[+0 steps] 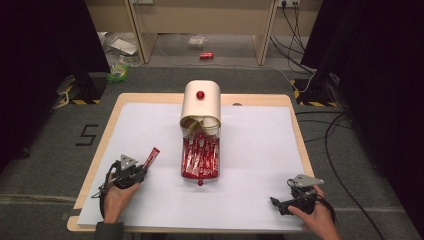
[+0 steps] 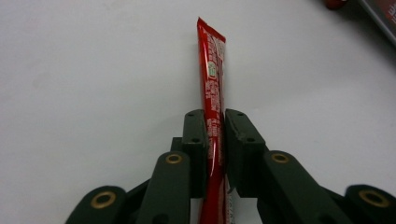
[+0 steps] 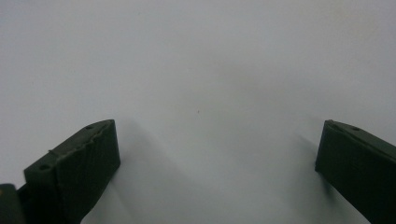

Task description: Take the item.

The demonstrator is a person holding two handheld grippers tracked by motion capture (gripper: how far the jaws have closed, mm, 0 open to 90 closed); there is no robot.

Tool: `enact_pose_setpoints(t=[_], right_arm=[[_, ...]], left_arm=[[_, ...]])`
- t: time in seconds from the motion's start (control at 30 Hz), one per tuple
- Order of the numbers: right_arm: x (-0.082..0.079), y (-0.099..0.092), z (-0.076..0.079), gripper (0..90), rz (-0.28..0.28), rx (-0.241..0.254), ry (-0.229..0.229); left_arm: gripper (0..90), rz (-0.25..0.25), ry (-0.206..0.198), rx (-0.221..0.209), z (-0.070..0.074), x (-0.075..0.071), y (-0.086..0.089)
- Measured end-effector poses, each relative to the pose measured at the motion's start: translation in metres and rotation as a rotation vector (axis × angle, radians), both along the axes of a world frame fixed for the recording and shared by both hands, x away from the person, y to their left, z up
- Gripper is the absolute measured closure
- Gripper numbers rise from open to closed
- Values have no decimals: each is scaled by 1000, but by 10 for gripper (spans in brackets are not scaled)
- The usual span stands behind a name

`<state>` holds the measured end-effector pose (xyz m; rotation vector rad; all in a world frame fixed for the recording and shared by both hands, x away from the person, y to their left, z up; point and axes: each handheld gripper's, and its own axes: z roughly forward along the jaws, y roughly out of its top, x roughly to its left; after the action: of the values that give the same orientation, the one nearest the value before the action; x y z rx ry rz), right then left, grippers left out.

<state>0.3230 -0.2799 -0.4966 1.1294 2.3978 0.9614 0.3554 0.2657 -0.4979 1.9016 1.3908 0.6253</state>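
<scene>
The left gripper (image 2: pixel 215 116) pinches a thin red packet (image 2: pixel 212 79) near its bottom end, left of the cream box (image 1: pixel 200 105). It looks light and bendy, so a low hold suits it. The right gripper (image 3: pixel 217 154) is wide open, holding nothing.

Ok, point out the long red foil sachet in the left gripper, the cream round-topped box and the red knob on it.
Long red foil sachet (image 2: pixel 212 79), left gripper view, printed middle.
Cream round-topped box (image 1: pixel 201 107), high view, curved lid.
Red knob (image 1: pixel 200 94), high view, its centre.
</scene>
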Motion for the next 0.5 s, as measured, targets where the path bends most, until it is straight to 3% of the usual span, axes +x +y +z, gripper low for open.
enact_pose_setpoints(t=[0.23,0.5], right_arm=[[0,0,0,3,0,0,-1],[0,0,0,3,0,0,0]], left_arm=[[626,-25,-16,2,4,0,-1],[463,3,-42,-9,14,-3,1]])
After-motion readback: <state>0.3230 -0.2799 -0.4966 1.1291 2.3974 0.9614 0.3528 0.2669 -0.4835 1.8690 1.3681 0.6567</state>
